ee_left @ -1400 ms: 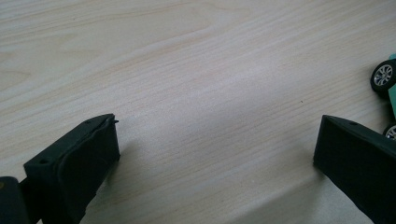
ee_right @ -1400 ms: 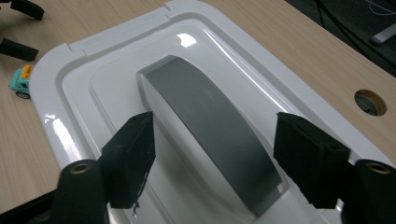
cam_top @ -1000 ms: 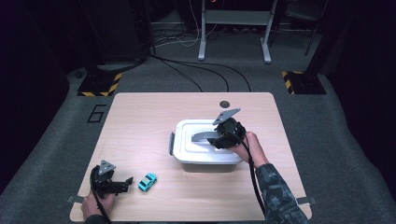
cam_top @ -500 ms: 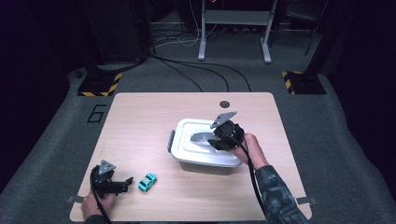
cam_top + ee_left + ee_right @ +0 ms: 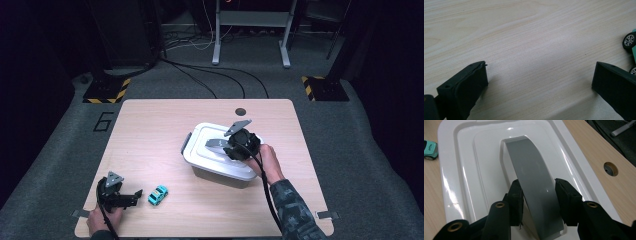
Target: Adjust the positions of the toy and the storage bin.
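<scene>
A white plastic box [image 5: 200,150] with a grey lid handle [image 5: 529,160] stands right of the table's middle. My right gripper [image 5: 235,146] is over the lid, and its jaws [image 5: 540,195] are shut on the grey handle from both sides. A small teal toy car [image 5: 157,195] lies near the front left. My left gripper [image 5: 135,196] rests on the table just left of the car, open, with only bare wood between its fingers [image 5: 539,82]. The car's wheels [image 5: 629,41] sit beside the right-hand jaw in the left gripper view.
The light wooden table [image 5: 150,130] has a round cable hole [image 5: 241,111] near its far edge, behind the box. Dark carpet, cables and metal stand legs [image 5: 250,45] lie beyond the table. The car [image 5: 430,149] appears left of the lid.
The white lid and box have turned and tipped a little under my right gripper, showing more of the box's near wall. My left gripper and the car have stayed put.
</scene>
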A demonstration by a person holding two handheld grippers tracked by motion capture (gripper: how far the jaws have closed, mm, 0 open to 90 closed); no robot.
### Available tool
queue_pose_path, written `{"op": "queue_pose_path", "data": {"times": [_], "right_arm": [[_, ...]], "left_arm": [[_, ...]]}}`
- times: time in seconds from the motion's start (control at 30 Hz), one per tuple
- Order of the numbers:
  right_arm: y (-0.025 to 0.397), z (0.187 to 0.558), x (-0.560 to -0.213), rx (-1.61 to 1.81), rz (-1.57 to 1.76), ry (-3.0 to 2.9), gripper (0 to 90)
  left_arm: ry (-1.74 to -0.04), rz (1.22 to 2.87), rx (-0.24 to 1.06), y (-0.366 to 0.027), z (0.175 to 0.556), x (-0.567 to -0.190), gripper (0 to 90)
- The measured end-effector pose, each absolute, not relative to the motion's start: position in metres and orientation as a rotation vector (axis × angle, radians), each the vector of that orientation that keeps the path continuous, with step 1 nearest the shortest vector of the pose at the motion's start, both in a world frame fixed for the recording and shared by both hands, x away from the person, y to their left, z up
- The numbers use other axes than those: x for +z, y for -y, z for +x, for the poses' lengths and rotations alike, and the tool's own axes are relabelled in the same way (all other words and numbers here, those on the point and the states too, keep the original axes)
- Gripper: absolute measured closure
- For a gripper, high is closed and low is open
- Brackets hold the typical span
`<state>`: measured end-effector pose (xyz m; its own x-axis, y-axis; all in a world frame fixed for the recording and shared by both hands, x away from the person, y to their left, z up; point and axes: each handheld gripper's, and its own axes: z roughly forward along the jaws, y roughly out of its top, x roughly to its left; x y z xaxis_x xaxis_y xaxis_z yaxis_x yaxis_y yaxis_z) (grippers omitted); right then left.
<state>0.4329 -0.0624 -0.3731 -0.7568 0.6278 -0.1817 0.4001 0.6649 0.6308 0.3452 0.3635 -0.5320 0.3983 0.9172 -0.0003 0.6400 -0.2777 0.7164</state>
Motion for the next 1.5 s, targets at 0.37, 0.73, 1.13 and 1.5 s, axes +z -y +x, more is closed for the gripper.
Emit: {"op": "queue_pose_path", "data": {"times": [0.37, 0.73, 1.13, 1.5], "right_arm": [[0.0591, 0.4339, -0.3709, 0.804, 0.906, -2.504, 59.2], [0.0615, 0.4372, -0.3719, 0.88, 1.004, -2.522, 59.2], [0.0579, 0.4342, -0.3742, 0.926, 1.156, -2.48, 58.9], [0.0527, 0.4273, -0.3774, 1.013, 1.278, -2.483, 60.7]], "left_arm": [[-1.325, 2.018, 0.56, -0.3634, 0.3453, -0.5321, 0.0], [-1.326, 2.016, 0.563, -0.3633, 0.3452, -0.5322, 0.0], [-1.328, 2.026, 0.554, -0.3636, 0.3451, -0.5313, 0.0], [-1.325, 2.021, 0.559, -0.3635, 0.3452, -0.5319, 0.0]]}}
